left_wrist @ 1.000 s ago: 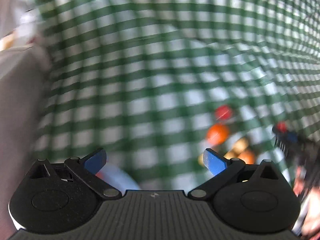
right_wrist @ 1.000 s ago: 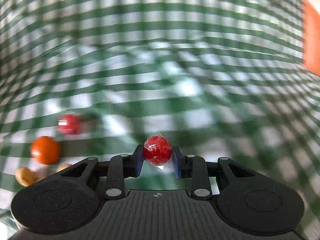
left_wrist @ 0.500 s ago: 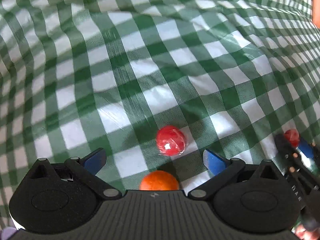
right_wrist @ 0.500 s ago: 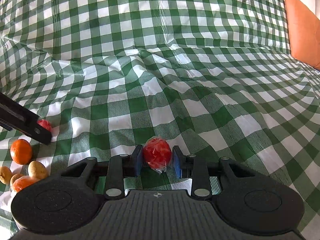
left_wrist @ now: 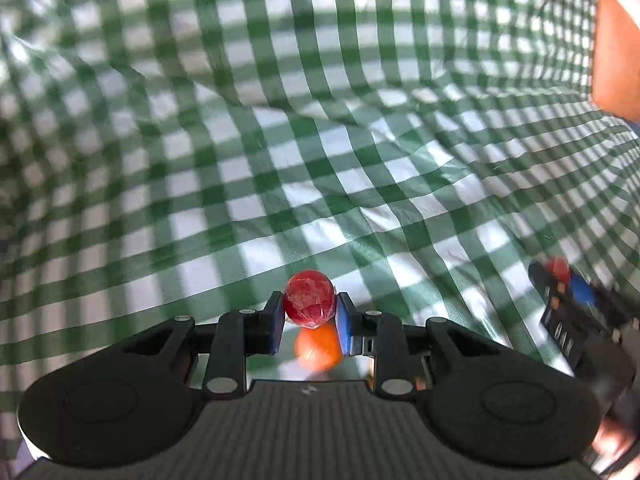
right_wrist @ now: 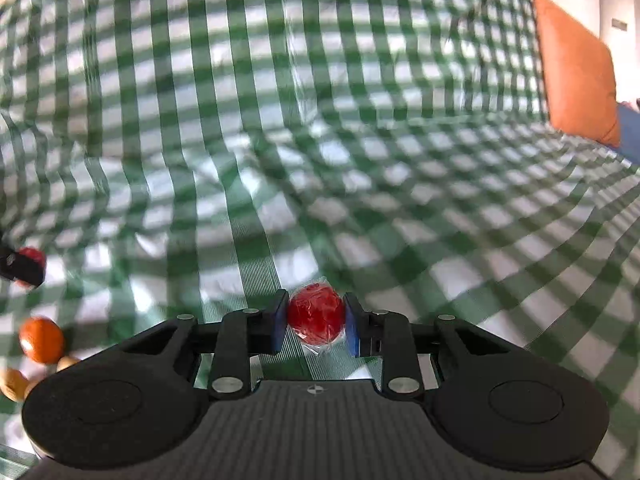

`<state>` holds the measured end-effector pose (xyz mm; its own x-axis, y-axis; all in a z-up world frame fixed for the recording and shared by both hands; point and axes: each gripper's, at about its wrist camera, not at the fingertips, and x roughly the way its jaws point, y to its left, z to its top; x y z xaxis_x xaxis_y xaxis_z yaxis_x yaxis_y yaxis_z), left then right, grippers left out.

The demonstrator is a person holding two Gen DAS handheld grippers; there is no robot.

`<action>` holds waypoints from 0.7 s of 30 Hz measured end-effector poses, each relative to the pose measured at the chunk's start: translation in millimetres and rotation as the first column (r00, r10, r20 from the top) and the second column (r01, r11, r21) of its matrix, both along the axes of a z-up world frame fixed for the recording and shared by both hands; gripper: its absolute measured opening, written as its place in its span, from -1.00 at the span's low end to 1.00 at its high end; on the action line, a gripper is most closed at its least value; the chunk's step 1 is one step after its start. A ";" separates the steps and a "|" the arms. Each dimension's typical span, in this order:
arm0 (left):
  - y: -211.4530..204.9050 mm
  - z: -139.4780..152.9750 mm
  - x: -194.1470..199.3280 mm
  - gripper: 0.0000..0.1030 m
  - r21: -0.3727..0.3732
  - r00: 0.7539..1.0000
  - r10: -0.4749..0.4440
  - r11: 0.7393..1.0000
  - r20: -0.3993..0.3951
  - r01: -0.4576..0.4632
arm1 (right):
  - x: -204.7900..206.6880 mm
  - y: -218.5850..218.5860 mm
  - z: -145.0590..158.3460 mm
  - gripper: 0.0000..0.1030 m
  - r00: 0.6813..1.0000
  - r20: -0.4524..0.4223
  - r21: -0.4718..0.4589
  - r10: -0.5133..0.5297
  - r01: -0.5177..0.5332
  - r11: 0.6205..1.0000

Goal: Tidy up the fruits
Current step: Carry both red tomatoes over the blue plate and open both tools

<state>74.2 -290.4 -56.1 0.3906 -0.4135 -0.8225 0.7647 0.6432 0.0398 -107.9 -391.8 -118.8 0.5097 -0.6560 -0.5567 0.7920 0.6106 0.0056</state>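
- Green-and-white checked cloth point(right_wrist: 360, 184), creased, covers the whole surface; an orange cushion point(right_wrist: 576, 72) stands at its far right edge.
- My left tool point(left_wrist: 309, 312): jaws closed on a red wrapped fruit point(left_wrist: 309, 298), blue pads pressing both sides; an orange fruit point(left_wrist: 318, 348) lies on the cloth just beneath it.
- My right tool point(right_wrist: 316, 320): jaws closed on a second red wrapped fruit point(right_wrist: 316, 314), its clear wrapper crinkled.
- Loose pile at lower left of right view: brown fruits point(right_wrist: 14, 384) near the orange one.
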 end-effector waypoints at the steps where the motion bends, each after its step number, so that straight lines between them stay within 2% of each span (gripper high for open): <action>1: 15.8 10.5 -7.0 -0.42 -0.011 1.000 0.003 1.000 0.012 -0.003 | -3.1 4.9 10.1 -0.41 1.000 0.015 -0.010 0.006 -0.006 1.000; 6: 106.8 54.8 -49.0 -0.42 -0.040 0.998 0.050 0.998 0.032 -0.048 | -38.9 58.4 64.7 -0.41 0.988 0.074 -0.042 0.133 -0.130 0.991; 11: 197.7 82.0 -88.8 -0.42 -0.034 0.990 0.136 0.990 0.040 -0.134 | -75.5 135.4 101.0 -0.41 0.950 0.074 -0.011 0.304 -0.304 0.952; 14: 240.7 92.8 -106.5 -0.42 -0.032 0.982 0.183 0.983 0.042 -0.182 | -86.3 182.5 117.4 -0.41 0.915 0.092 0.026 0.393 -0.396 0.918; 17: 278.2 101.8 -123.4 -0.41 -0.062 0.976 0.215 0.975 0.040 -0.212 | -87.4 223.1 131.1 -0.41 0.871 0.124 0.061 0.475 -0.485 0.872; 21: 321.2 112.6 -141.4 -0.41 -0.099 0.968 0.247 0.965 0.046 -0.241 | -80.4 272.2 145.7 -0.41 0.806 0.112 0.042 0.581 -0.588 0.808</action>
<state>-67.2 30.7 56.5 0.5347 -0.3724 -0.7585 0.5822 0.8130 0.0113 -188.3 -119.6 26.9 0.8335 -0.1780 -0.5230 0.2788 0.9528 0.1200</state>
